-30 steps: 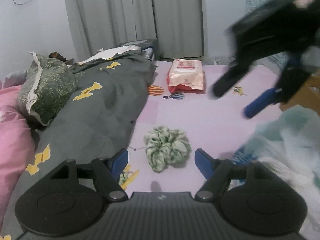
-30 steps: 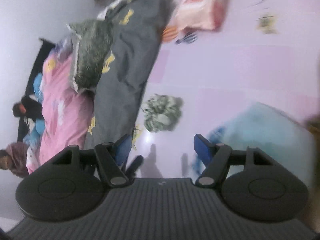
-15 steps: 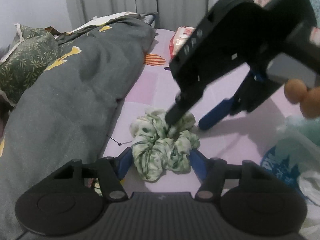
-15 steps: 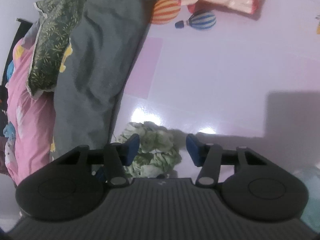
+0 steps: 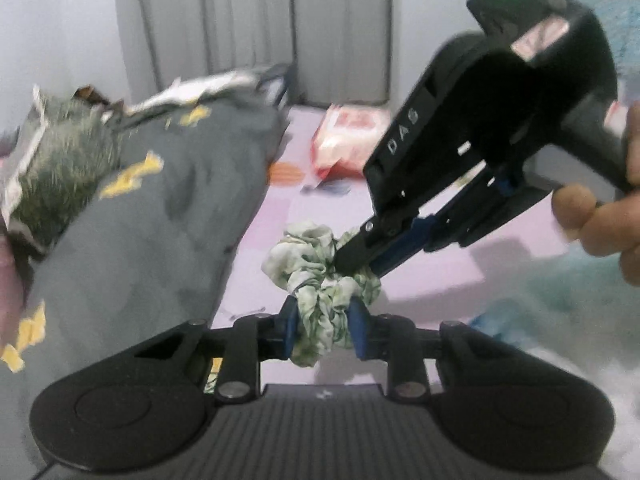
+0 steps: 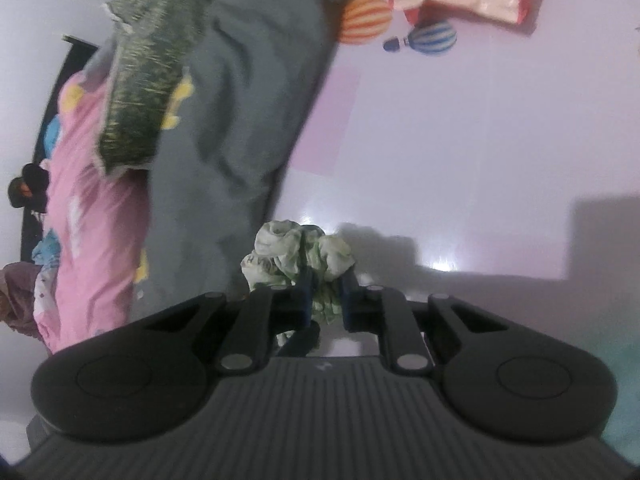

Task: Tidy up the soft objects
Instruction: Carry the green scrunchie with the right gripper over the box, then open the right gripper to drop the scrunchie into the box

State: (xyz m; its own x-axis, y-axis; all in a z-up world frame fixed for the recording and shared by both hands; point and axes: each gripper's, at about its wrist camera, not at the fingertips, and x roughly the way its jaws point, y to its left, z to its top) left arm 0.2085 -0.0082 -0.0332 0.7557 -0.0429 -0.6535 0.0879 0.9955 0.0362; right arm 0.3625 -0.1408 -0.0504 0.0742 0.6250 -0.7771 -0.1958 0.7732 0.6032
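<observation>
A green and white fabric scrunchie (image 5: 316,276) is held over the pale purple mat (image 5: 440,264), beside a grey blanket. My left gripper (image 5: 324,320) is shut on its near end. My right gripper (image 5: 356,264) comes in from the upper right and is shut on its far end. In the right wrist view the scrunchie (image 6: 298,258) bulges out past my right gripper (image 6: 325,300), whose blue fingers (image 6: 306,300) pinch it. One blue finger of the left gripper shows just below it.
A grey blanket (image 5: 132,232) with yellow shapes and a green patterned pillow (image 5: 60,168) lie at the left. A pink wipes pack (image 5: 344,140) lies further back on the mat. A pale teal bag (image 5: 568,292) sits at the right. A pink blanket (image 6: 88,184) lies beyond the grey one.
Both grippers moved onto the scrunchie and closed on it from opposite ends. A second ago both were open and the right one was away from it.
</observation>
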